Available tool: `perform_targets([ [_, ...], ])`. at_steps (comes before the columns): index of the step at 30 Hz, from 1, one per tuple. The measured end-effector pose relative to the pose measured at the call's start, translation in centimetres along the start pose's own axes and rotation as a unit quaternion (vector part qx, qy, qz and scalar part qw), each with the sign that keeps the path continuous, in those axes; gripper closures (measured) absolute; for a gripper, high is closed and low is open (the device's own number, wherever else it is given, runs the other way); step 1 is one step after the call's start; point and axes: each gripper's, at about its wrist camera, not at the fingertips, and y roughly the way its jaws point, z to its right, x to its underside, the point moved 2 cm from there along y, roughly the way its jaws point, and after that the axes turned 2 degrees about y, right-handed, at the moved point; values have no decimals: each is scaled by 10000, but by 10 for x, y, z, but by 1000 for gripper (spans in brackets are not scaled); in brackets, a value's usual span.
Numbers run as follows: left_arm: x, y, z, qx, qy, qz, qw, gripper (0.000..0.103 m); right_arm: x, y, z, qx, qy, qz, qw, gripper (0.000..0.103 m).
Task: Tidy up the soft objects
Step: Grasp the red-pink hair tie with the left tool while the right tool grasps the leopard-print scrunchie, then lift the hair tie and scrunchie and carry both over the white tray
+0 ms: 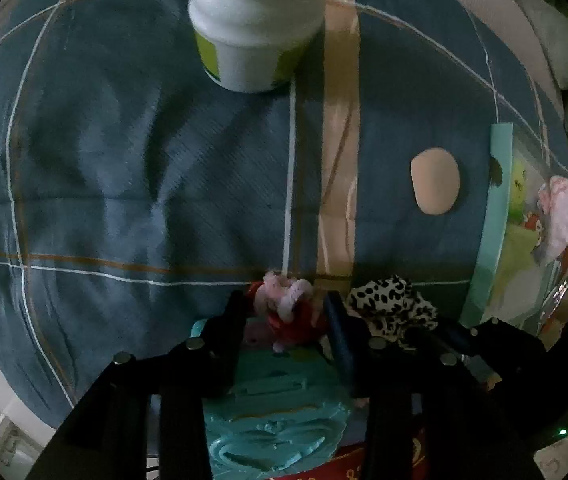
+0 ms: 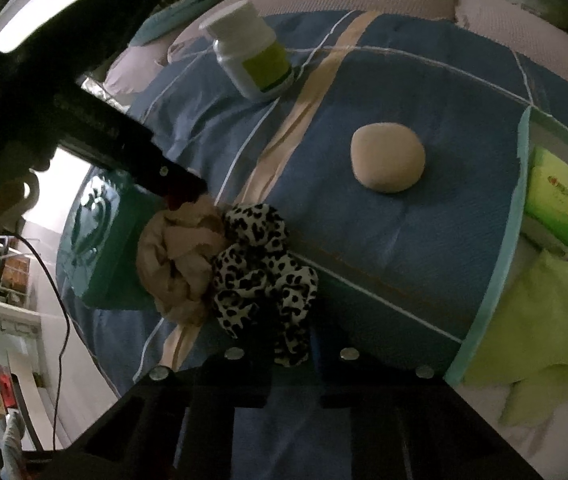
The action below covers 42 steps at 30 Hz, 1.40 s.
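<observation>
My left gripper (image 1: 288,312) is shut on a small pink and red plush toy (image 1: 284,312), held over a teal box (image 1: 275,412). A black-and-white spotted scrunchie (image 1: 392,308) lies just right of it. In the right wrist view the spotted scrunchie (image 2: 263,264) lies by a beige cloth (image 2: 179,256) next to the teal box (image 2: 99,232), with the left gripper (image 2: 181,194) above them. My right gripper (image 2: 292,354) is close in front of the scrunchie; its fingertips are dark and hard to read. A beige soft oval pad (image 2: 388,158) lies on the blue bedspread (image 2: 384,240).
A white pill bottle with a green label (image 2: 251,52) lies at the far side of the bedspread, also in the left wrist view (image 1: 251,28). A teal-rimmed basket (image 2: 516,208) with green items stands at the right. The oval pad (image 1: 436,182) lies near the basket (image 1: 496,208).
</observation>
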Motion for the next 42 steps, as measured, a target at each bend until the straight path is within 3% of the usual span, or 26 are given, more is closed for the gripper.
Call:
perform_targets([
  [16, -13, -16, -14, 13, -145, 392, 9991, 78, -6, -33, 31, 136, 446, 482, 9978, 89],
  [18, -14, -20, -16, -2, -173, 450, 9988, 87, -6, -34, 34, 134, 482, 514, 9974, 89],
  [29, -14, -24, -26, -99, -254, 402, 9988, 87, -8, -30, 34, 89, 519, 545, 9971, 89],
  [33, -16, -22, -26, -230, -241, 291, 9990, 81, -8, -29, 34, 81, 527, 528, 9972, 89],
  [35, -18, -22, -25, -283, -217, 219, 9991, 59, -8, -30, 35, 76, 534, 533, 9971, 89],
  [36, -18, -23, -23, -280, -223, 216, 9991, 55, -8, -30, 35, 68, 533, 538, 9971, 89],
  [42, -24, -31, -15, -209, -208, 183, 9994, 54, -7, -30, 35, 58, 539, 537, 9971, 89],
])
